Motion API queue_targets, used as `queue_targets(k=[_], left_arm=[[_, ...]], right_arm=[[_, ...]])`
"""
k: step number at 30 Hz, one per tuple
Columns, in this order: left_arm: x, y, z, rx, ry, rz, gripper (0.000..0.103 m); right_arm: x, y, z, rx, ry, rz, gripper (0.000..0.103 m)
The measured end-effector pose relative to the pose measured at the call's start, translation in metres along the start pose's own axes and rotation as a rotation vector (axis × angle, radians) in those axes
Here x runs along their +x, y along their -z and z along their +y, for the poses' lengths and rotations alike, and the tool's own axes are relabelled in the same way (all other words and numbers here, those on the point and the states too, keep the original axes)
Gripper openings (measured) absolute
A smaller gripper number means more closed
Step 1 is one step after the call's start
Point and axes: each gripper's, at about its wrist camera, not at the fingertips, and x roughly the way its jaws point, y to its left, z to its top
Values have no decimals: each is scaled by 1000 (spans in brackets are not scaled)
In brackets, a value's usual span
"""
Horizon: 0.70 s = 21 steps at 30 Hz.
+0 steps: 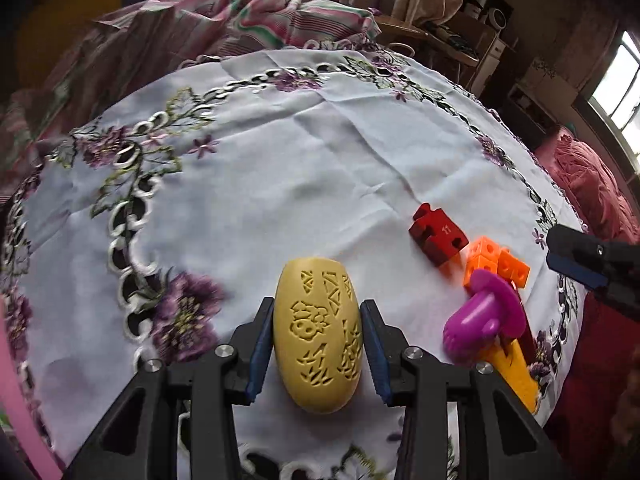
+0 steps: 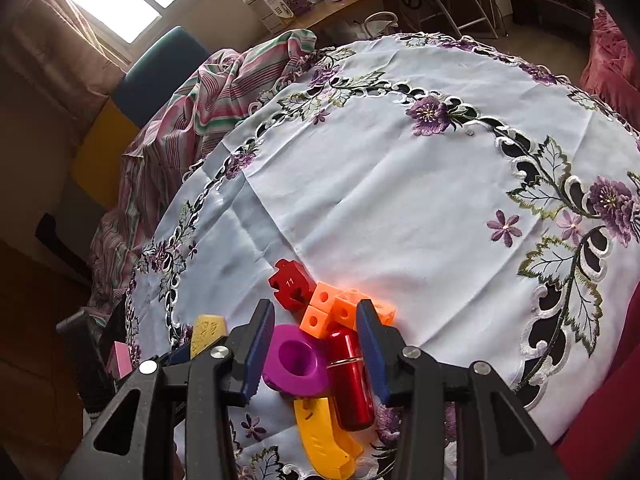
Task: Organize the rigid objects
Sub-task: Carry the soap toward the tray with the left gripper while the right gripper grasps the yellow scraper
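My left gripper is shut on a yellow carved egg-shaped block, its blue pads against both sides, low over the white embroidered tablecloth. To its right lie a red puzzle cube marked 11, orange linking cubes, a purple ring toy and a yellow curved piece. My right gripper is open above that cluster: purple ring toy, red cylinder, orange cubes, red cube, yellow piece. The yellow egg block shows at its left.
A striped pink blanket is heaped beyond the far table edge. A pink object sits at the table's left edge in the right wrist view. A red cushion lies to the right of the table.
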Motion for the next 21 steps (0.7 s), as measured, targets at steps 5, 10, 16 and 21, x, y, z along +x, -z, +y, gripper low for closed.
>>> queue_targets(k=[5,10,16,21], left_arm=[[-33,38,10,5,-63,-63,42],[-46,71,20,-36,-72,-65,42],[-37,89,29,-79,-93,-54,42],[-33,91,22,-55,-147,-75,36]], right_arm=[[-1,1,1,-1,-12,2,42],[2,3,3,-10,-20,24,37],[8,9,14,-65,-45,75,33],[7,18,22,-112,-68,120,28]])
